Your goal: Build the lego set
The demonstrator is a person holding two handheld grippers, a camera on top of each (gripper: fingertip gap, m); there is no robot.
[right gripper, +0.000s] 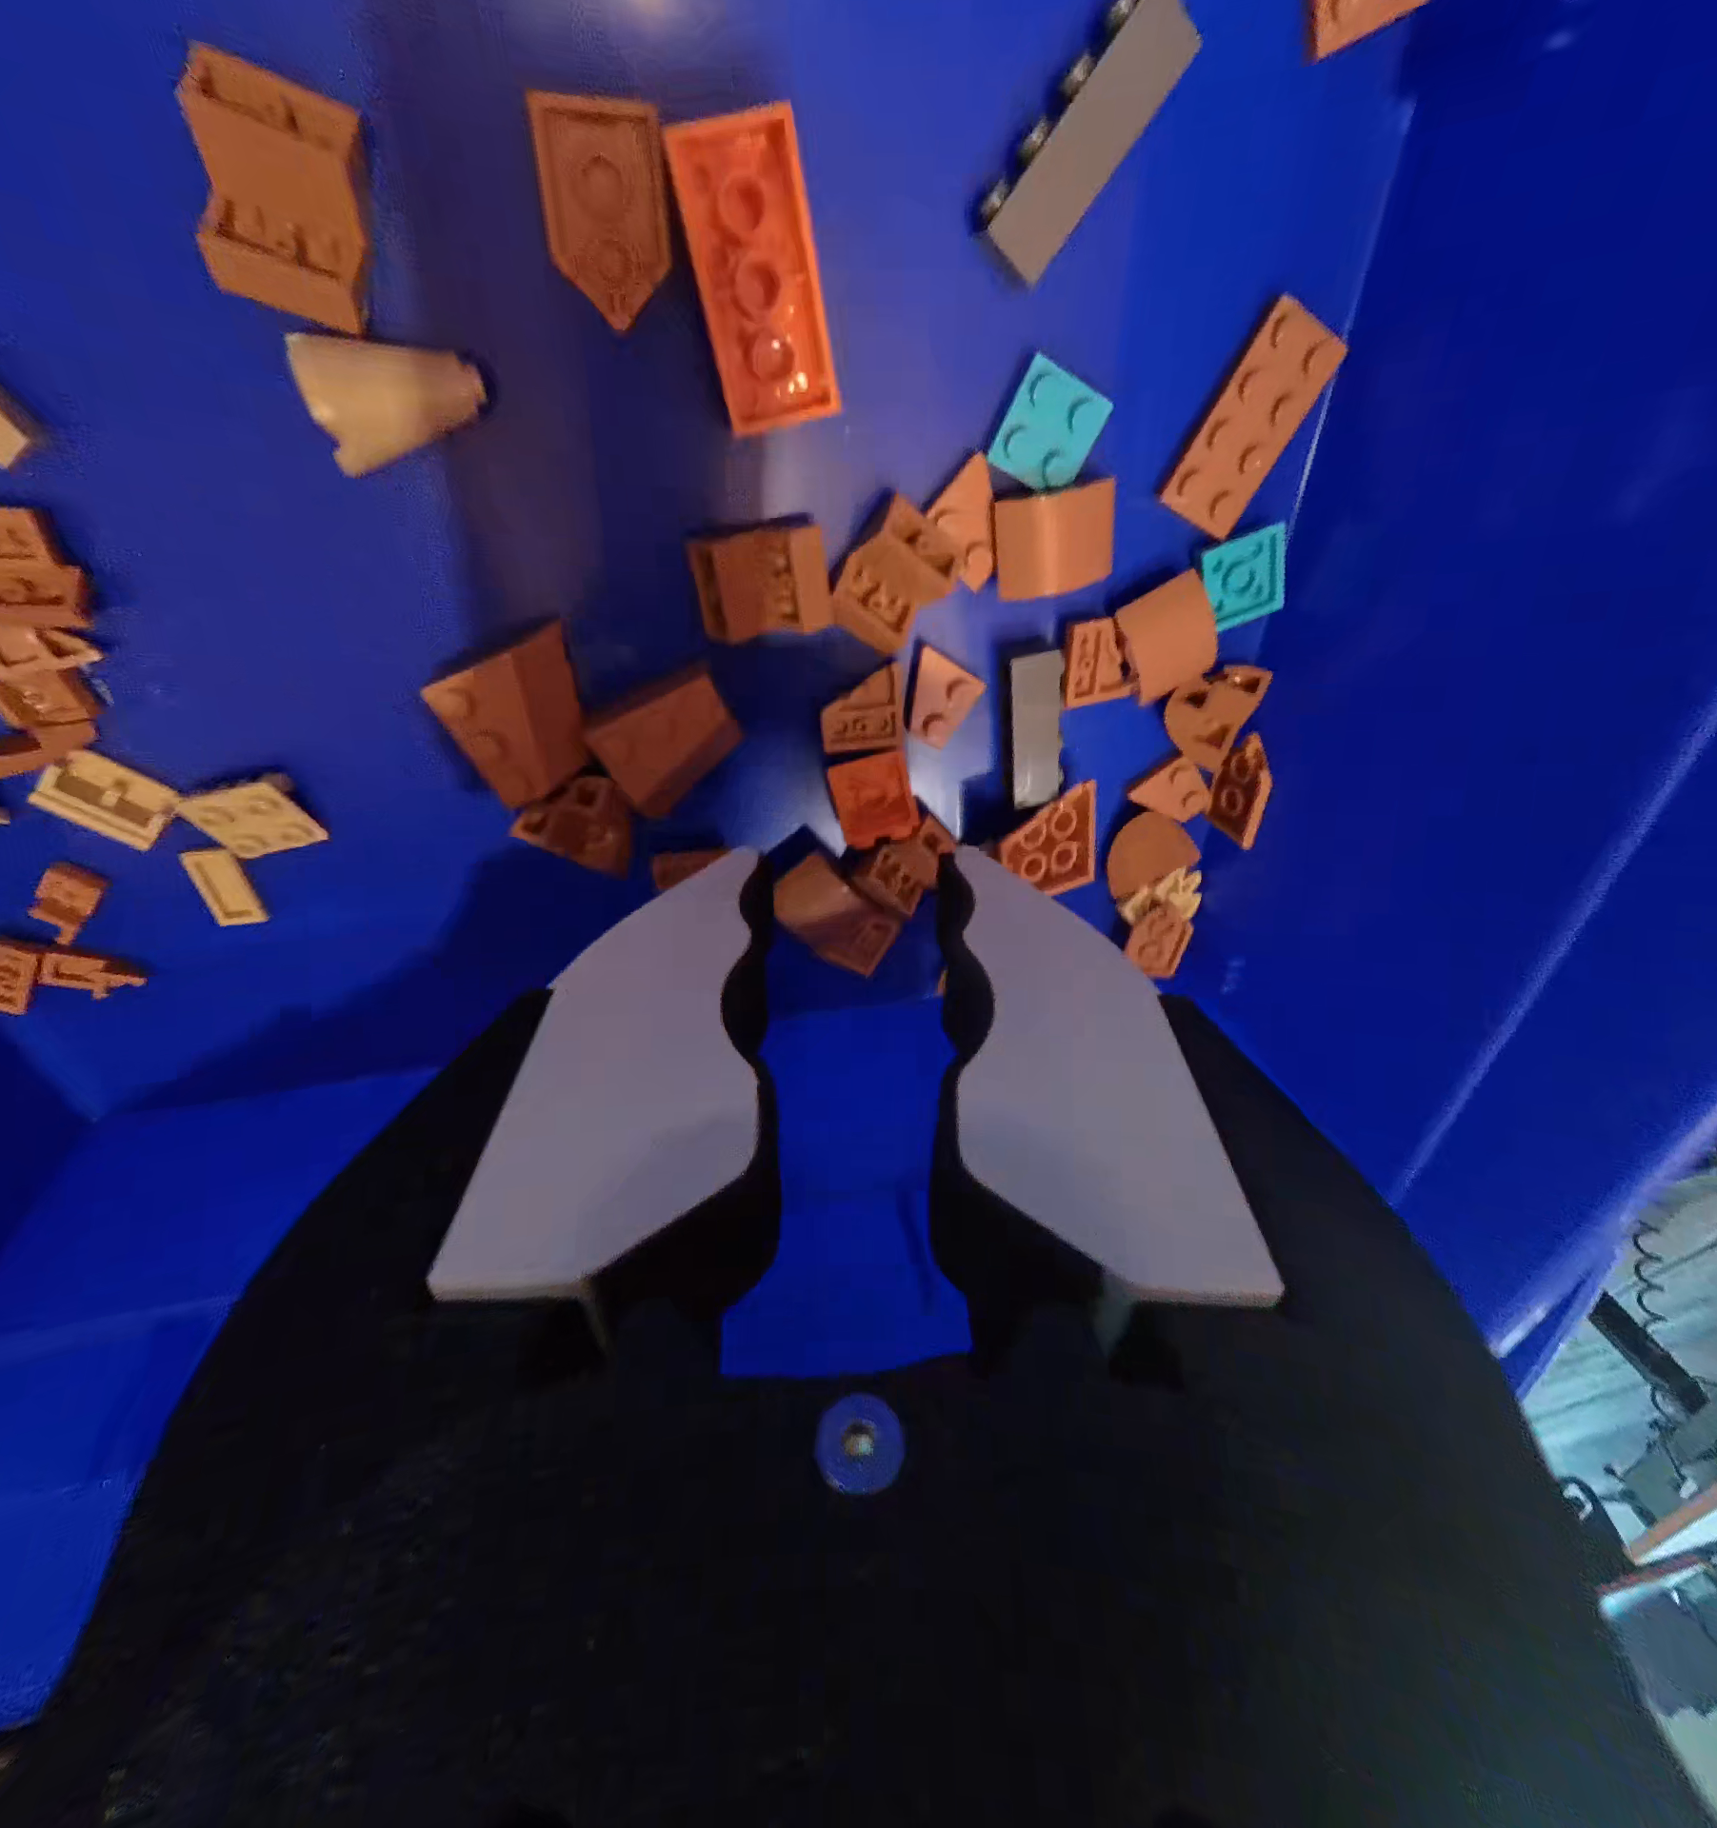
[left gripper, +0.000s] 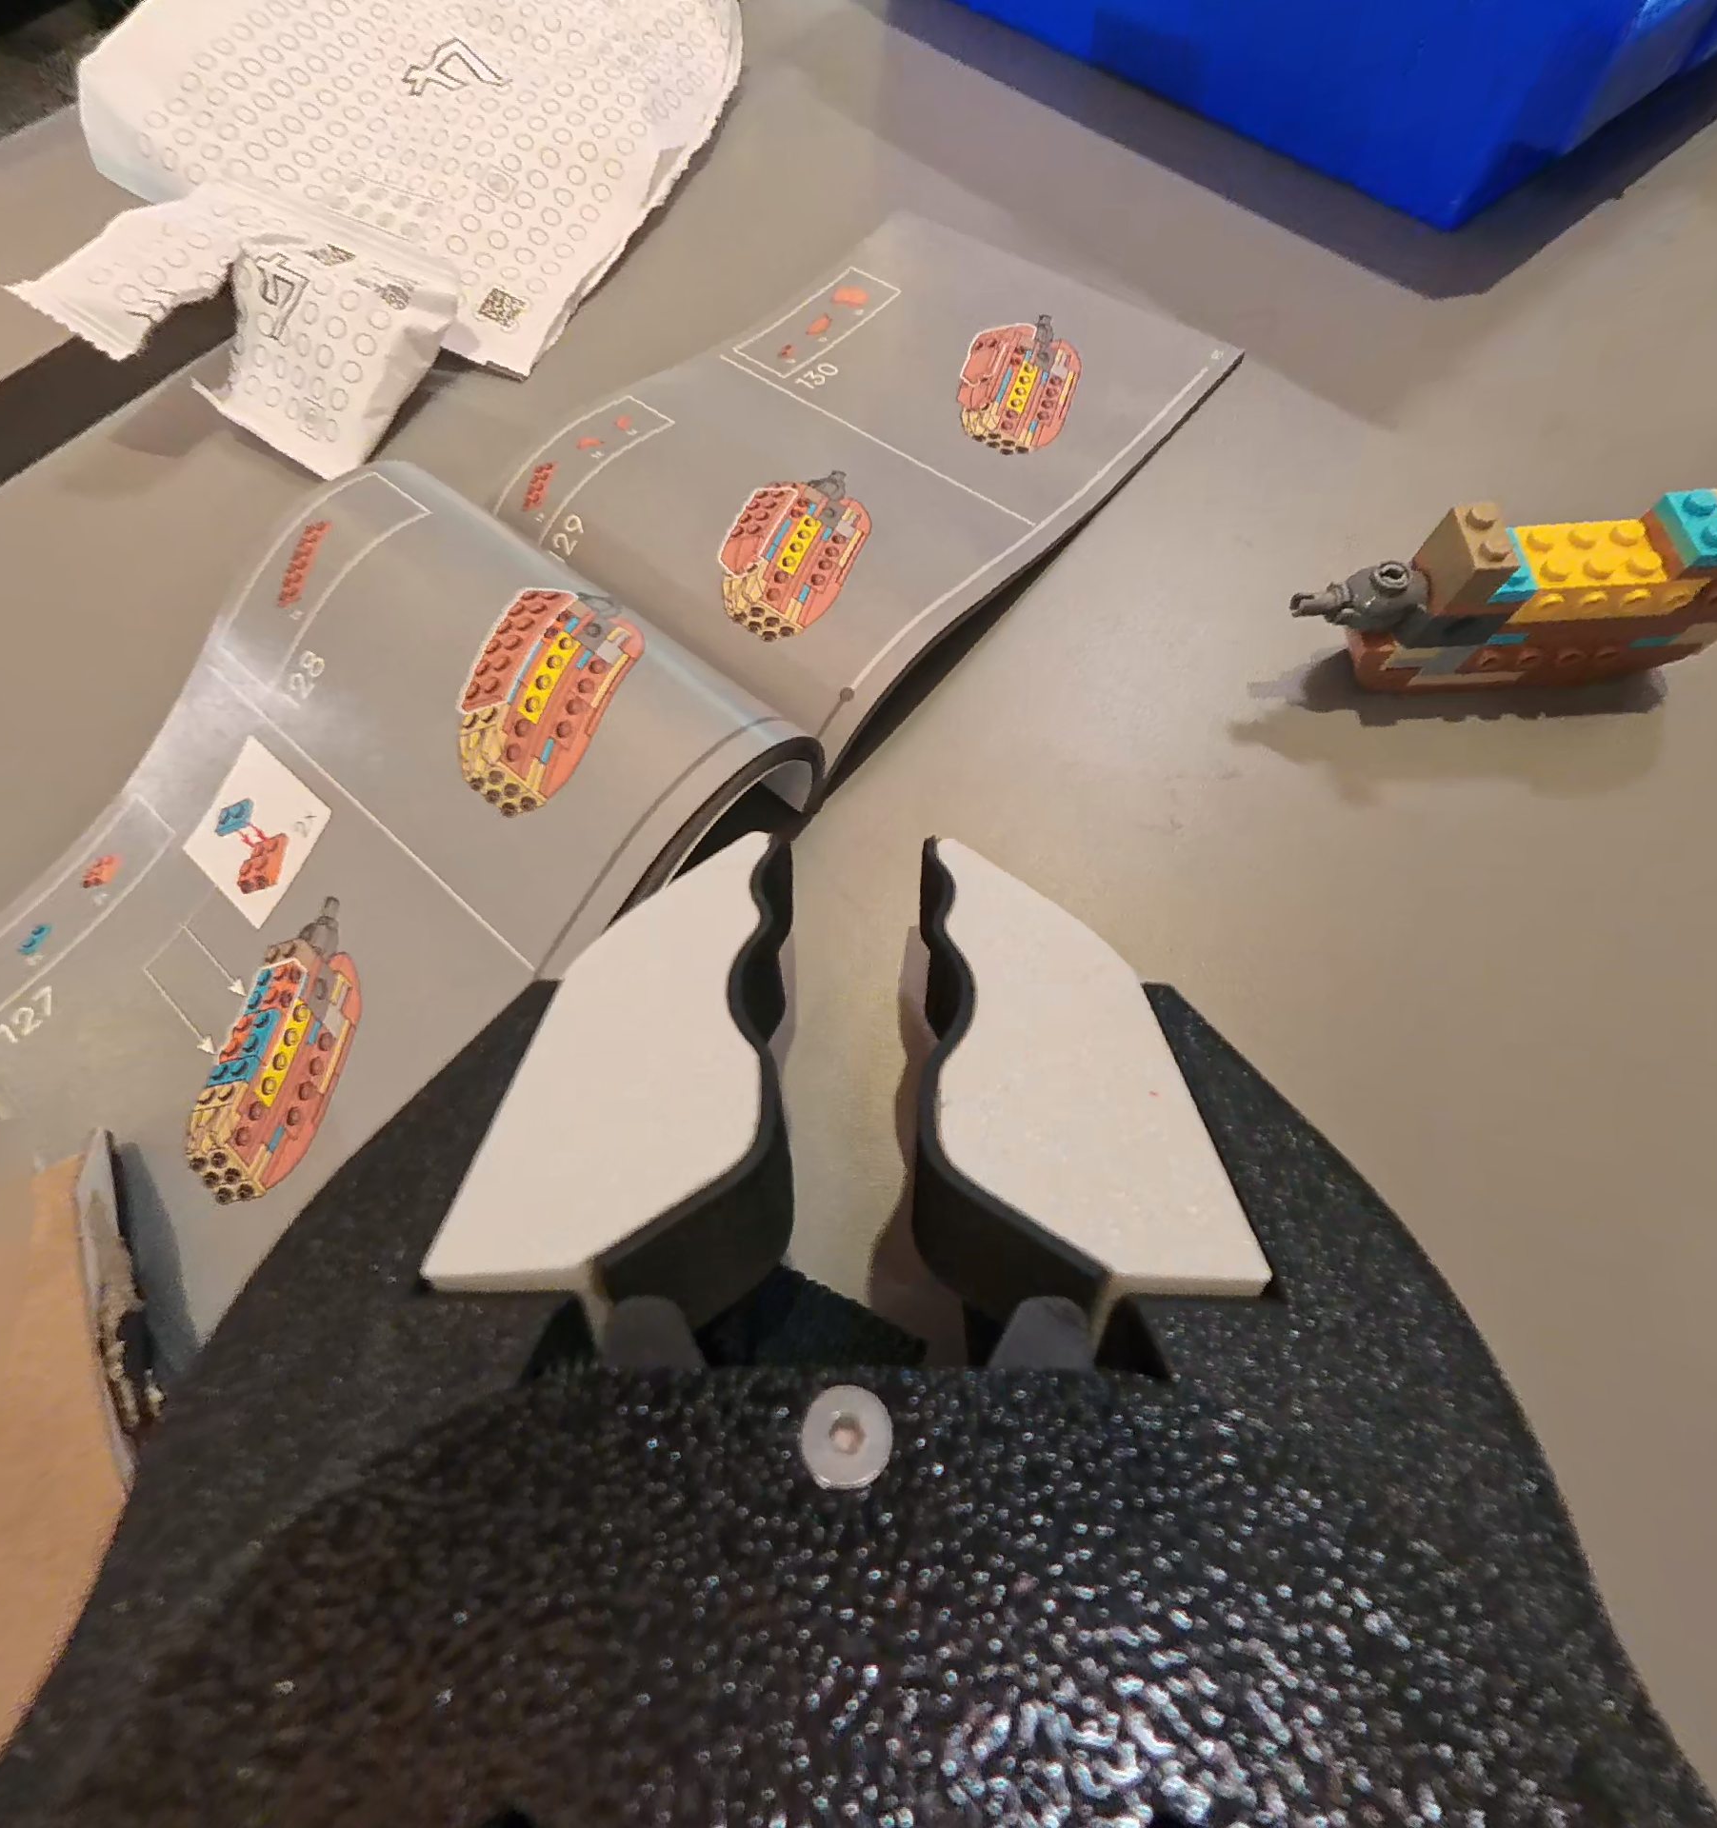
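My left gripper (left gripper: 854, 861) is open and empty, low over the grey table, just in front of the open instruction booklet (left gripper: 636, 594). The partly built lego model (left gripper: 1566, 603), brown with yellow, teal and tan bricks and a grey piece on its tip, stands on the table to the right. My right gripper (right gripper: 854, 870) is open inside the blue bin (right gripper: 1527, 594), with its tips on either side of a small brown brick (right gripper: 839, 920) that lies among several loose brown pieces. I cannot tell whether the fingers touch it.
The bin also holds an orange plate (right gripper: 750, 267), teal plates (right gripper: 1050, 420), a long grey brick (right gripper: 1092, 138) and tan pieces (right gripper: 102, 796). Torn white paper bags (left gripper: 389, 148) lie behind the booklet. The blue bin (left gripper: 1378, 79) stands at the table's back right.
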